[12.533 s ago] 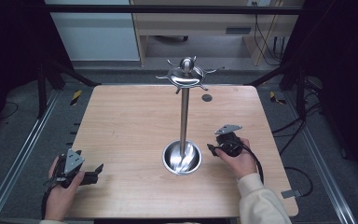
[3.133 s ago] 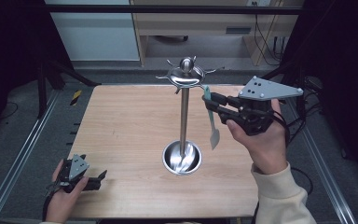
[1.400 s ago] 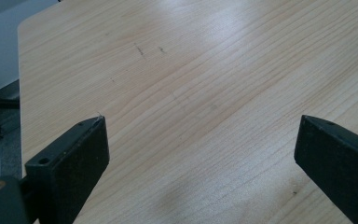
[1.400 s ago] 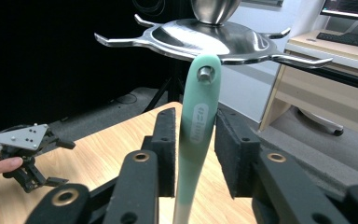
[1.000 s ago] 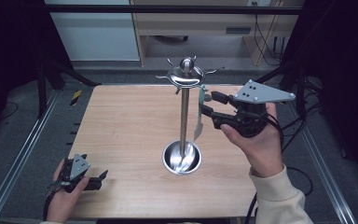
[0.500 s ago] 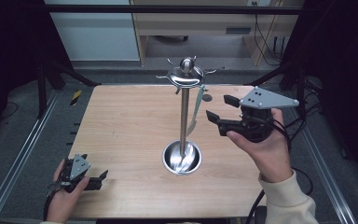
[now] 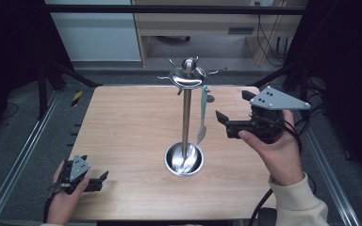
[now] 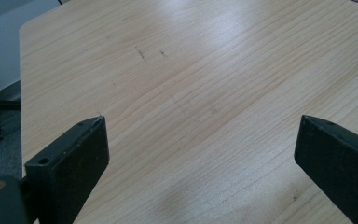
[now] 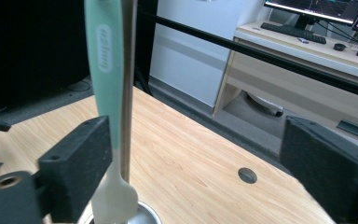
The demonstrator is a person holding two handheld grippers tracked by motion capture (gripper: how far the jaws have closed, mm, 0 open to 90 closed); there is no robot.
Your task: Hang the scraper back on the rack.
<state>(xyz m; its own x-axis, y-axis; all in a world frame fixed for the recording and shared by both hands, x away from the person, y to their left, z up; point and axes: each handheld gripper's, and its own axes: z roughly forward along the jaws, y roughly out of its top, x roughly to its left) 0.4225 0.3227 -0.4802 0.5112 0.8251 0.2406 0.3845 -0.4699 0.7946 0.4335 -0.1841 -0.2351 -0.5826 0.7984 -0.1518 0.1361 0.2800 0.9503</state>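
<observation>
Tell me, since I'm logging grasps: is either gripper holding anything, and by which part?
Nothing is held. The right gripper has just opened beside the hanging utensil; the left gripper is open.

Just ahead of the right gripper (image 7: 222, 123) hangs a pale green-handled spoon (image 7: 202, 116) from the tall steel utensil stand (image 7: 186, 117), whose pole and round bowl base block the way beyond; its jaws have just been opening, nothing between them; bare light wooden tabletop (image 7: 127, 127) lies open ahead of the left gripper (image 7: 99, 181).
</observation>
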